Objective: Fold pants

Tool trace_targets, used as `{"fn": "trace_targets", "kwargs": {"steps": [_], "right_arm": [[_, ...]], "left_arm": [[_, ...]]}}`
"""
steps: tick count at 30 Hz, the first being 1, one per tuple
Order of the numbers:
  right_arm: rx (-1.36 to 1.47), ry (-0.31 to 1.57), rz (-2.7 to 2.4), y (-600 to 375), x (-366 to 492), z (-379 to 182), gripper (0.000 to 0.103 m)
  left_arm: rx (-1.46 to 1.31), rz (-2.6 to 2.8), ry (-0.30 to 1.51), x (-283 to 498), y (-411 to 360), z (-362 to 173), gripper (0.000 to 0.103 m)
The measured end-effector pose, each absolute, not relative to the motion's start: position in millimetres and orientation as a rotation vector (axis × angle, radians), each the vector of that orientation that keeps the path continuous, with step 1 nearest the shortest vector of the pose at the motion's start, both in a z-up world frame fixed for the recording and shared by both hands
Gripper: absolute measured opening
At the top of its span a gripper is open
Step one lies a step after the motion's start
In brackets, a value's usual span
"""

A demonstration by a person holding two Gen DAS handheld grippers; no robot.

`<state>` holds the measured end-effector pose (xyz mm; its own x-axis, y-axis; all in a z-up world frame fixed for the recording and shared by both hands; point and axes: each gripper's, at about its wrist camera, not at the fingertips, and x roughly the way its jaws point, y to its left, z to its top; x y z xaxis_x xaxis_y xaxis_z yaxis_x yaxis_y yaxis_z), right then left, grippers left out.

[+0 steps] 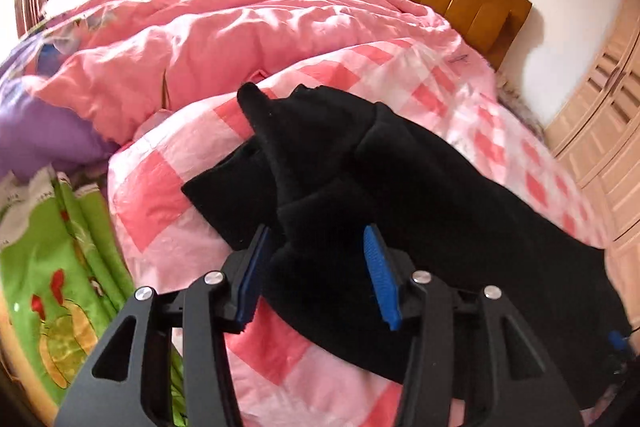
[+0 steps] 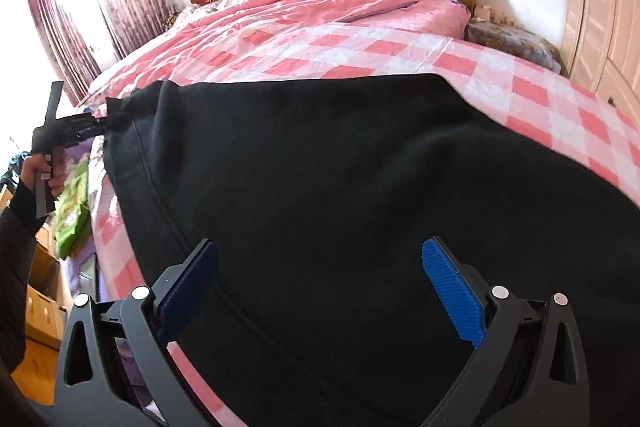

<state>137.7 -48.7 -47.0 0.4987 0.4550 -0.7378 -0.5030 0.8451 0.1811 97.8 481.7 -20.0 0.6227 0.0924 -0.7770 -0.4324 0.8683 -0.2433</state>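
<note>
Left wrist view. Left gripper (image 1: 316, 273): jaws partly apart, a bunched fold of black pants (image 1: 340, 163) between the blue pads (image 1: 380, 279), fabric brushing the pads but not seen pinched; grip apparently released. Pants heaped toward twelve o'clock on checked bedsheet (image 1: 168, 203); pink quilt (image 1: 224, 23) beyond at eleven.

Right wrist view. Right gripper (image 2: 320, 287): jaws wide, nothing held, poised over pants (image 2: 320, 163) spread flat on bedsheet (image 2: 540, 95). Left gripper (image 2: 86, 125) at nine o'clock, at the cloth's edge, carried by hand (image 2: 44, 171).

Step judged: one fold laid over. Next called for: clearing the pads, smoothing, regrasping for the following fold.
</note>
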Motion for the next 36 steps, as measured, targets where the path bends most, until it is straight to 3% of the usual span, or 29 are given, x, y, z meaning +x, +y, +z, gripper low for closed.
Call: {"fn": "trace_targets", "kwargs": {"steps": [8,12,13,15,24,25,26,27,28,30,36], "right_arm": [[-0.132,0.864,0.713,6,129,-38,0.098],[-0.152,0.837,0.912,80,131,-30,0.097],[-0.162,0.842,0.954,98,131,-30,0.093],[-0.191,0.858,1.032,137,130,-34,0.072],[-0.41,0.821,1.119,246,118,-56,0.066],[-0.442,0.837,1.1,253,121,-65,0.063],[-0.45,0.833,1.085,254,124,-70,0.053],[-0.451,0.797,1.066,253,124,-69,0.026],[-0.444,0.788,1.066,252,125,-67,0.016],[-0.411,0.767,1.075,245,125,-59,0.011],[-0.44,0.693,1.121,244,98,-36,0.01]], "left_arm": [[-0.49,0.279,0.859,113,481,-21,0.046],[-0.519,0.322,0.875,120,486,-32,0.046],[-0.527,0.334,0.864,119,486,-32,0.041],[-0.503,0.367,0.852,117,484,-29,0.011],[-0.45,0.267,0.731,99,457,34,0.008],[-0.459,0.26,0.728,100,458,37,0.008],[-0.475,0.253,0.725,100,460,39,0.007],[-0.493,0.241,0.722,99,461,41,0.007],[-0.51,0.228,0.717,99,464,43,0.007],[-0.504,0.235,0.715,98,464,43,0.008],[-0.489,0.308,0.746,84,475,17,0.008]]}}
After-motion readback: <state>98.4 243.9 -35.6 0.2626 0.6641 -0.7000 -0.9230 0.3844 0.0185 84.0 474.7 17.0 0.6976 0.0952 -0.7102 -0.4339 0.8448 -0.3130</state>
